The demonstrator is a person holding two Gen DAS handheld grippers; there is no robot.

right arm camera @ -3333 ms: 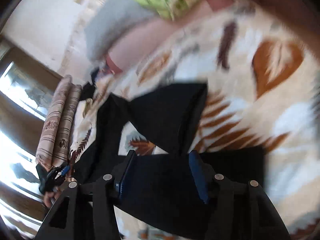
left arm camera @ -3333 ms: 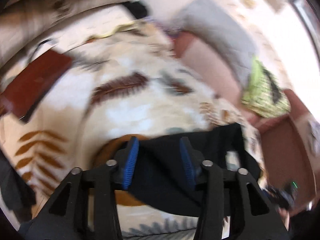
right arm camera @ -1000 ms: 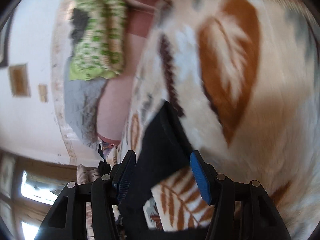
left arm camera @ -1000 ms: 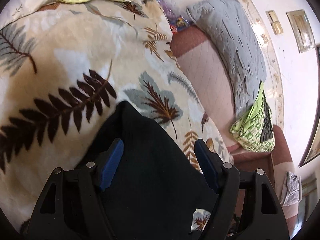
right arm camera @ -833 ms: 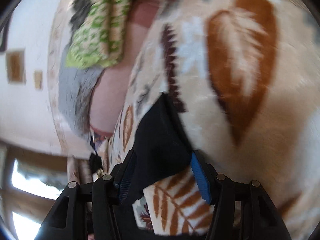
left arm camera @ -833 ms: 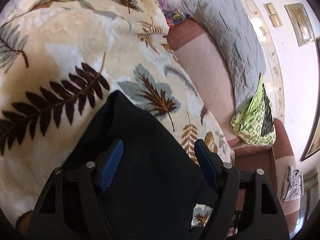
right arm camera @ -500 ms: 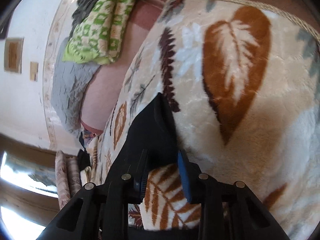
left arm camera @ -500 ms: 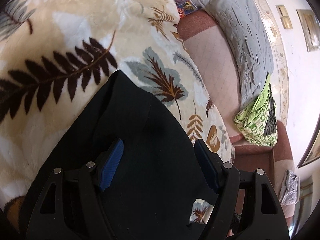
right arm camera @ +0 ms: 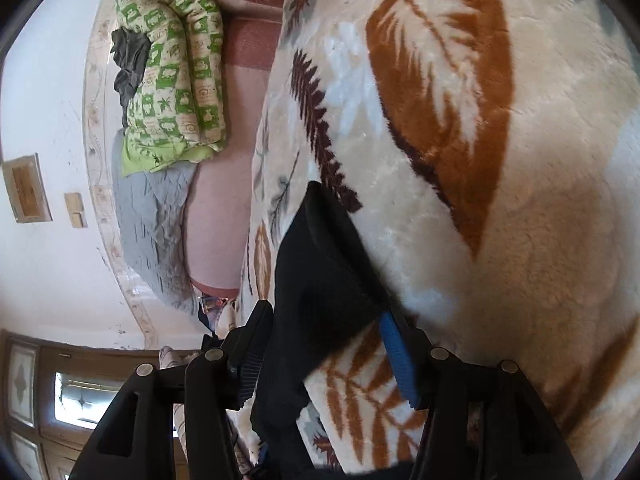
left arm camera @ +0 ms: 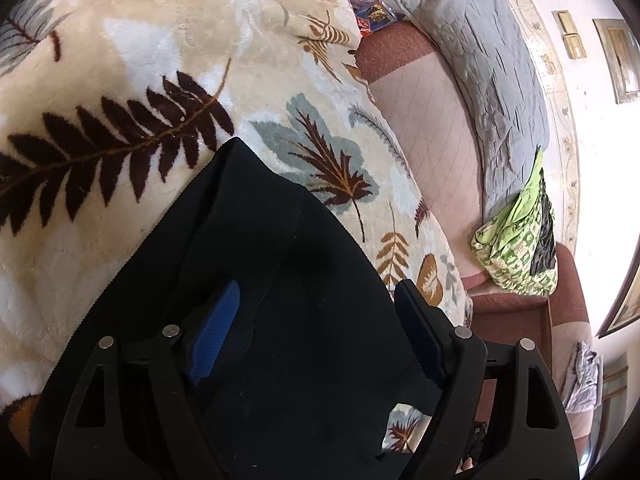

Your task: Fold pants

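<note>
The black pants lie on a cream blanket with a leaf print. In the left wrist view my left gripper hangs open just over the pants, its fingers wide apart on either side of a fold of the cloth, holding nothing. In the right wrist view the pants show as a dark pointed corner on the blanket. My right gripper is partly closed around that corner; the cloth lies between the fingers, and a gap still shows by the right pad.
A pink couch back runs behind the blanket, with a grey quilted pillow and a green patterned bundle on it. The pillow and the bundle also show in the right wrist view. A wooden door is at lower left.
Both grippers let go of the pants they held 3.3 s ago. In the last second the left gripper sank closer over the cloth and stayed open. The right gripper's fingers narrowed around the pants' corner.
</note>
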